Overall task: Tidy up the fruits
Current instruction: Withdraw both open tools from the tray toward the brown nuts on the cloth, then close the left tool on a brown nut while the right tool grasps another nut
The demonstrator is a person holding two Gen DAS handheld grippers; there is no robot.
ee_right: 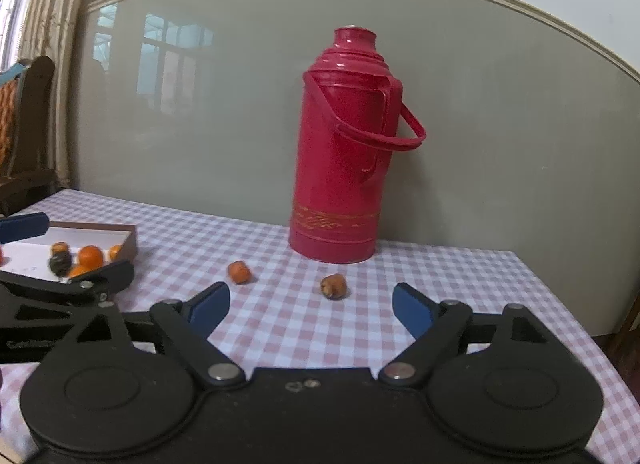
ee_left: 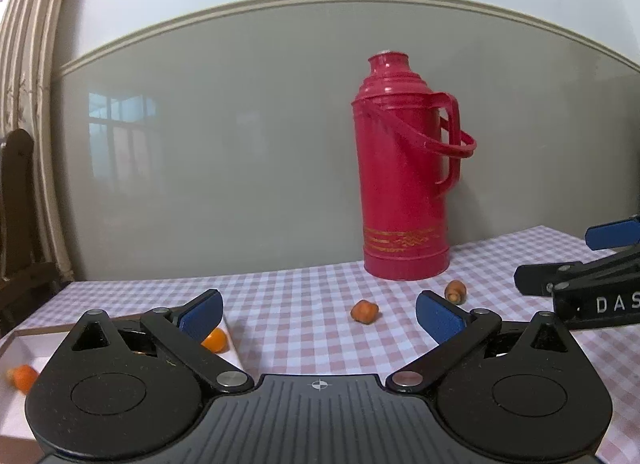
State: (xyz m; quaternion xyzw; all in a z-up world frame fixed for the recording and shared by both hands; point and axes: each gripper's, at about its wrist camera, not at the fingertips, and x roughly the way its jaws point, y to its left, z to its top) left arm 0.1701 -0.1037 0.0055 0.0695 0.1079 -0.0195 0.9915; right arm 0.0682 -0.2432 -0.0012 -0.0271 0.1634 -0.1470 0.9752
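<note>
Left gripper (ee_left: 319,314): jaws stand wide apart, nothing between them. Its left pad (ee_left: 202,314) overlaps the box's (ee_right: 130,242) near corner in the left wrist view.

Right gripper (ee_right: 311,306): jaws also spread, nothing between them; both fruits lie beyond the pads, untouched.

Table (ee_right: 460,284): pink-and-white checked cloth.

Orange fruit (ee_right: 239,271): stubby, lying on the cloth right of the box and ahead of the right gripper's left pad (ee_right: 210,306). Its long axis runs roughly left-right, the blunt end toward the left.

Brown fruit (ee_right: 333,286): lies further right, apart from the orange one, just in front of the flask. Its pale end faces left and toward the camera.

Box: open, white inside, at the table's left; it holds several orange fruits (ee_right: 90,256) and a dark one (ee_right: 60,260).

Flask (ee_right: 344,152): red, upright, against the wall, handle to the right.
</note>
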